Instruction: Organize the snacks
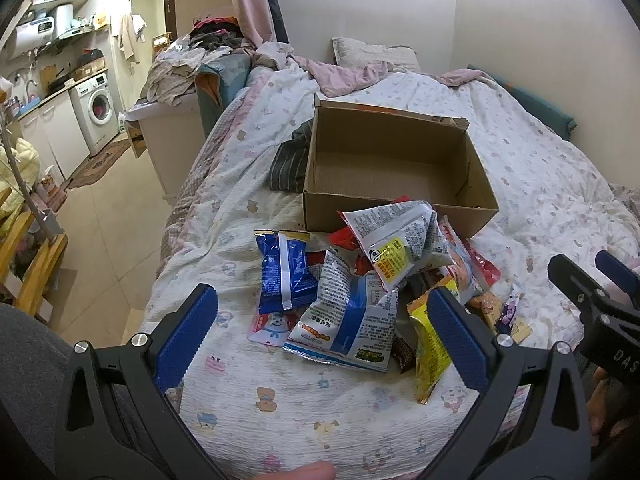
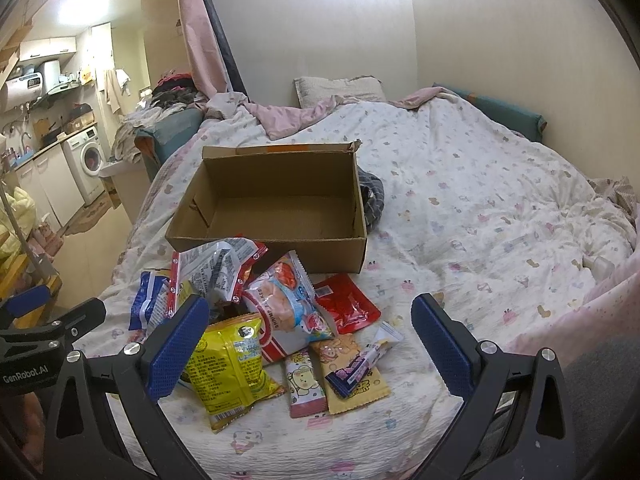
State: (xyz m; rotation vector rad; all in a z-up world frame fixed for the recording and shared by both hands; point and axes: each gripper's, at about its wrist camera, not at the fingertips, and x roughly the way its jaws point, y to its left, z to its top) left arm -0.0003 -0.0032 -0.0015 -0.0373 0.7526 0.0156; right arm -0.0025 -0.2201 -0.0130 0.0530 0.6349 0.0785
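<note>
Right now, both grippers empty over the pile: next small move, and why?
Probably lower the right gripper onto the yellow bag: it lies nearest its open jaws, on top of the pile, and the cardboard box behind is empty. The left gripper is open too.

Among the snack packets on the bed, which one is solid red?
The small red packet, lying flat in front of the cardboard box's right corner. It alone is red all over; its neighbours are yellow, blue, or white with printed pictures.
</note>
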